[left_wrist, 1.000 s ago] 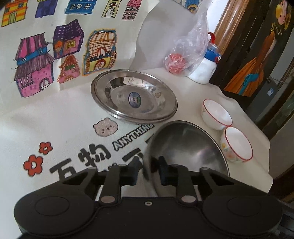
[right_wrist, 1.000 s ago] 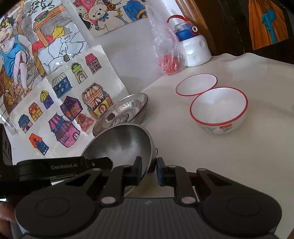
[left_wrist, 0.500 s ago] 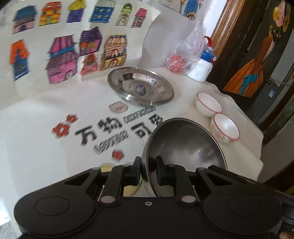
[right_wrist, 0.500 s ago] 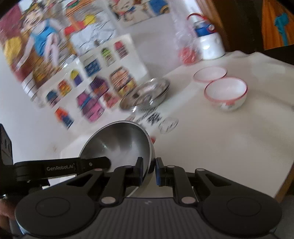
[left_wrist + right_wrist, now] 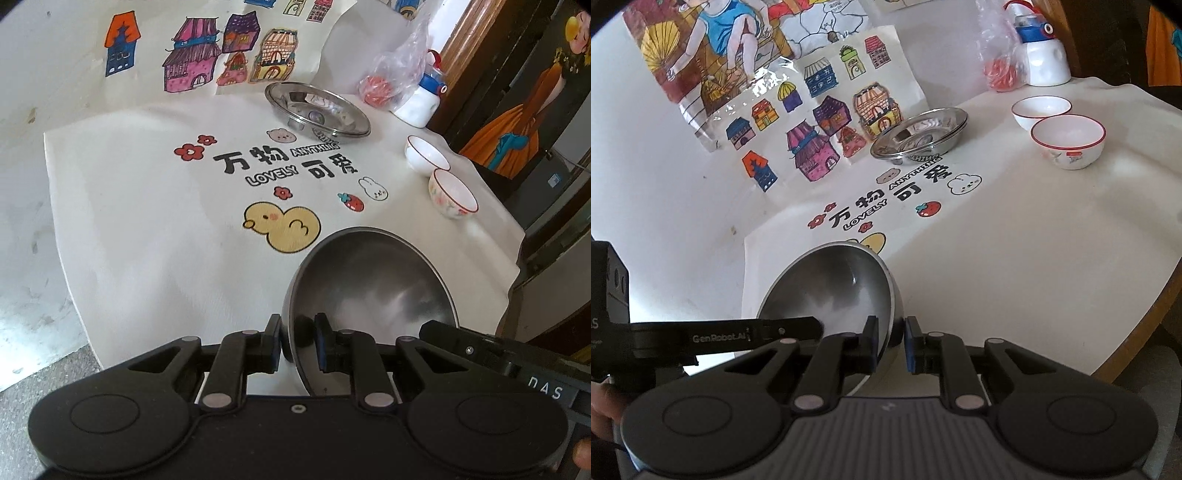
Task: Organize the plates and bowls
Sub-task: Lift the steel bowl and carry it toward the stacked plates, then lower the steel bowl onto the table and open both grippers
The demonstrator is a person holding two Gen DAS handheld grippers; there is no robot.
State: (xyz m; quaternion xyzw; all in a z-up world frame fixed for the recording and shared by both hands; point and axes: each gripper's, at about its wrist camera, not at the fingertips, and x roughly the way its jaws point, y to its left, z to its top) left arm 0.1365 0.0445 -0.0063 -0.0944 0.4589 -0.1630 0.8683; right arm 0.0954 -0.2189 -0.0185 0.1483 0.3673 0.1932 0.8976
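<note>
Left wrist view: the left claw grips the near rim of a steel bowl, which sits tilted just ahead of it, above the table. Stacked steel plates lie far ahead; two white bowls ahead-right.

Right wrist view: the right claw pinches the same bowl's opposite rim, the bowl just ahead-left.

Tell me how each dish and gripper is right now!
Left gripper: shut on the steel bowl's rim.
Right gripper: shut on the opposite rim.
Steel bowl: held up, tilted, empty.
Steel plates: stacked, resting on the table.
Near white bowl: upright, empty.
Far white bowl: upright, empty.
Plastic bag: holds something red.
</note>
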